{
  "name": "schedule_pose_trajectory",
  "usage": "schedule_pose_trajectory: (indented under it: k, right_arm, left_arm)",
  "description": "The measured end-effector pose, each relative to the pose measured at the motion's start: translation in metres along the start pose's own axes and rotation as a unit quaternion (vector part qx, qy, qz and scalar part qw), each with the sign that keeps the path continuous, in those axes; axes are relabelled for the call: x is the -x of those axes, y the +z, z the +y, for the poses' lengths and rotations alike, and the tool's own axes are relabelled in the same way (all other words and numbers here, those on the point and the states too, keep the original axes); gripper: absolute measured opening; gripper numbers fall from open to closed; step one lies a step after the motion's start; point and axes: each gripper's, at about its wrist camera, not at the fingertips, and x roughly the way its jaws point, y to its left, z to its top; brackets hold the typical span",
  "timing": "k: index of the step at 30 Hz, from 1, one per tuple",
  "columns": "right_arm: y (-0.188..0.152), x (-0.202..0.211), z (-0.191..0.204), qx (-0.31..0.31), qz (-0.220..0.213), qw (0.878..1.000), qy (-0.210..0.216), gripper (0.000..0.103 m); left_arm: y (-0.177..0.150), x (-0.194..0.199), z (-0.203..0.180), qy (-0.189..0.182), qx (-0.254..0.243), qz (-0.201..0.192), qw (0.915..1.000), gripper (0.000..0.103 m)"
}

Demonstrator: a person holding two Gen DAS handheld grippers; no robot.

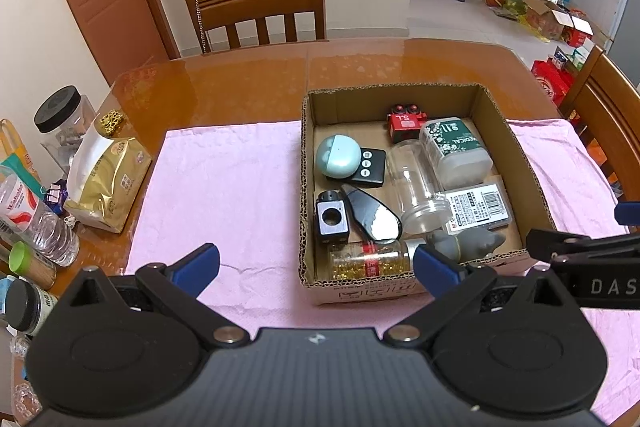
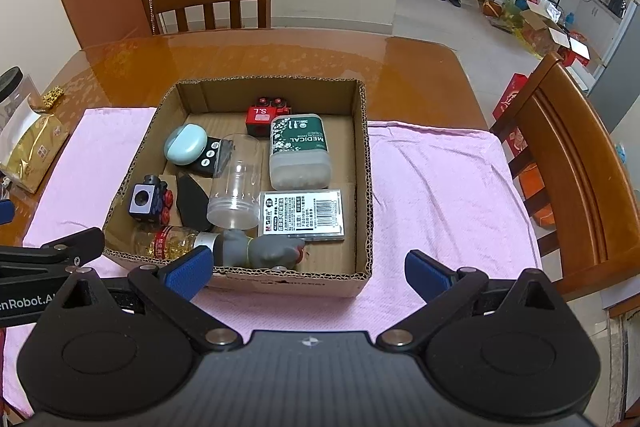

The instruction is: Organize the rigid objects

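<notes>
A cardboard box (image 1: 516, 147) (image 2: 362, 163) stands on a pink cloth (image 1: 224, 179) (image 2: 440, 179). In it lie a red toy (image 1: 405, 123), a green-labelled cotton swab box (image 2: 298, 151), a clear jar (image 2: 236, 183), a teal round case (image 1: 337, 157) on a black remote, a fidget cube (image 2: 146, 201), a black flat piece (image 1: 374, 213), a labelled plastic case (image 2: 302, 213), a gold-filled bottle (image 1: 368, 259) and a grey toy (image 2: 264, 251). My left gripper (image 1: 316, 263) is open and empty over the box's near left corner. My right gripper (image 2: 308, 271) is open and empty at the box's near wall.
Bottles, jars and a gold bag (image 1: 106, 179) crowd the table's left edge. Wooden chairs stand behind (image 1: 256, 3) and to the right (image 2: 568, 163). Pink cloth lies bare left (image 1: 224, 179) and right (image 2: 440, 179) of the box.
</notes>
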Motion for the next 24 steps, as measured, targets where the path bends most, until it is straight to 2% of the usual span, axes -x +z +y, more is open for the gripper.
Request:
schedule_pose_trajectory:
  k: [24]
  right_arm:
    - [-0.0006, -0.0015, -0.0021, 0.002, -0.002, 1.0, -0.012, 0.103]
  left_arm:
    - [-0.0002, -0.0006, -0.0005, 0.018, -0.002, 0.004, 0.9998, 0.102]
